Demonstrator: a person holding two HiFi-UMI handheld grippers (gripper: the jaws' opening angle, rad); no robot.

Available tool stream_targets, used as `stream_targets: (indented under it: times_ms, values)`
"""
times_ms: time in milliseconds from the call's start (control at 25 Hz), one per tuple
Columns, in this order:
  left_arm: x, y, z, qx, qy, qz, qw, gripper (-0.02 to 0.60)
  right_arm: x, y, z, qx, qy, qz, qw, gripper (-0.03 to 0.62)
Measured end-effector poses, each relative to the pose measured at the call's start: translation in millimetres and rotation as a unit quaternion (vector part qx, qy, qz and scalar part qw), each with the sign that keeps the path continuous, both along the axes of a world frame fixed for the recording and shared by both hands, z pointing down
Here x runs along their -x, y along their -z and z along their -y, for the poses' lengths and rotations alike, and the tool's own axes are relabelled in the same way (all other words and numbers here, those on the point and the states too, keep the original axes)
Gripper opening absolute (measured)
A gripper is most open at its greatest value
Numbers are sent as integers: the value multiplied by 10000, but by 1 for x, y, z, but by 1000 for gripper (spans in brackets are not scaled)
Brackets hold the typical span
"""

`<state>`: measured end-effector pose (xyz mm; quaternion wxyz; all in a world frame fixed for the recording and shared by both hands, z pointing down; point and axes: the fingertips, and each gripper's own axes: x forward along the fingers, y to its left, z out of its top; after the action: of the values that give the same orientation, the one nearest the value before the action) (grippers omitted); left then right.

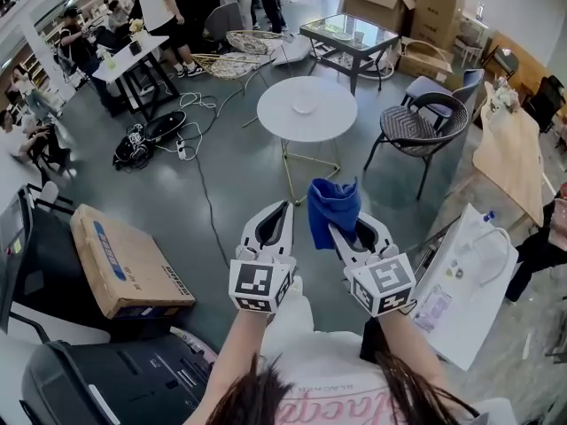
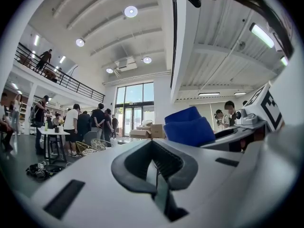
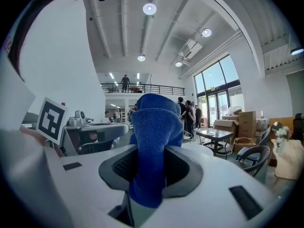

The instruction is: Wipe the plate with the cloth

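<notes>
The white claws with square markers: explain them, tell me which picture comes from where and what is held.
No robot here: a person holds a two-jaw tool in each hand. The head view looks down from the person's head at the left gripper and right gripper. The other two views come from a camera on each gripper, looking along its jaws. The right gripper is shut on a blue cloth; the left is shut and empty. Ahead stands a round table with a white plate on it, not yet reached.
</notes>
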<state>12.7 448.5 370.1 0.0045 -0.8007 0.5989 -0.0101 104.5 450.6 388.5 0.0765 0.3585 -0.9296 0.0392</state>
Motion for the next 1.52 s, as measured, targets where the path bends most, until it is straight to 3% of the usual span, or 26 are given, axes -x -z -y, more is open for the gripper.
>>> stream_targets:
  times_ms: [760,1000,1520]
  values:
    - [80,-10,188,125,-626,60,9979,8,78,-5,178,-12,-566,3,9984,133]
    - [104,-15,231,192,-639,1,9978,8,93,-10,216,17,-678,-16,9977,133]
    - [104,-43,332,529,-700,-67,9961,8,90,-33,319,302,-655,-45,9974,133]
